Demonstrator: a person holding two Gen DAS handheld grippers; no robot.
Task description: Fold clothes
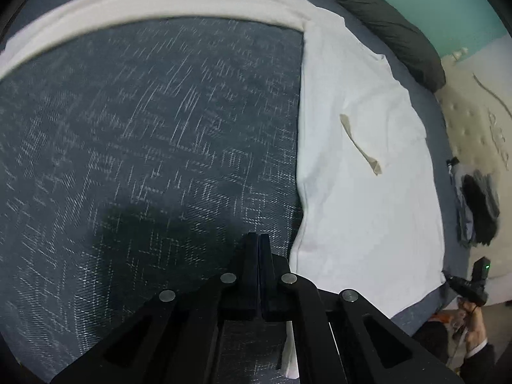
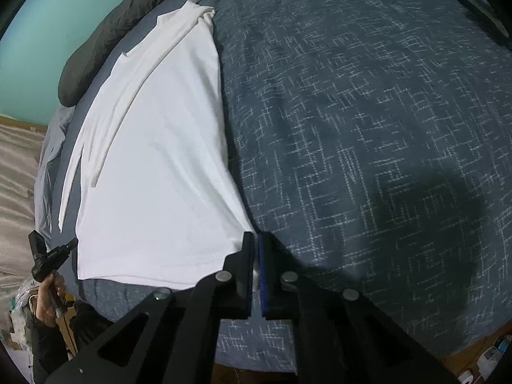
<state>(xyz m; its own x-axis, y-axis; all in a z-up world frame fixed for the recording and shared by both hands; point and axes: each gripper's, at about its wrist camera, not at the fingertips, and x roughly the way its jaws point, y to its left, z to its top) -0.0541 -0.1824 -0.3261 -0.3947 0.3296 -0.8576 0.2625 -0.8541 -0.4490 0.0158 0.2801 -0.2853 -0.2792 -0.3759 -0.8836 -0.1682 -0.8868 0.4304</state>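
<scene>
We are over the bed (image 2: 368, 112), its dark blue cover crossed with white stitch marks, and the white shirt (image 2: 153, 166) lies flat on it, folded lengthwise with a sleeve laid along the body. From the right wrist view, our right tongs (image 2: 256, 240) sit at the shirt's near corner: the fingers stand almost together, with a sliver of white cloth showing between them, so they grip that corner. From the left wrist view, our left tongs (image 1: 258, 240) have their fingers pressed tight together above the blue cover, just beside the shirt's (image 1: 361, 166) edge; a bit of white shows lower down between the arms, but whether cloth is pinched at the tips we cannot tell. A small beige tag (image 1: 361, 144) lies on the shirt. A dark pillow (image 1: 384, 22) runs along the far side, by the teal wall (image 2: 64, 16).
</scene>
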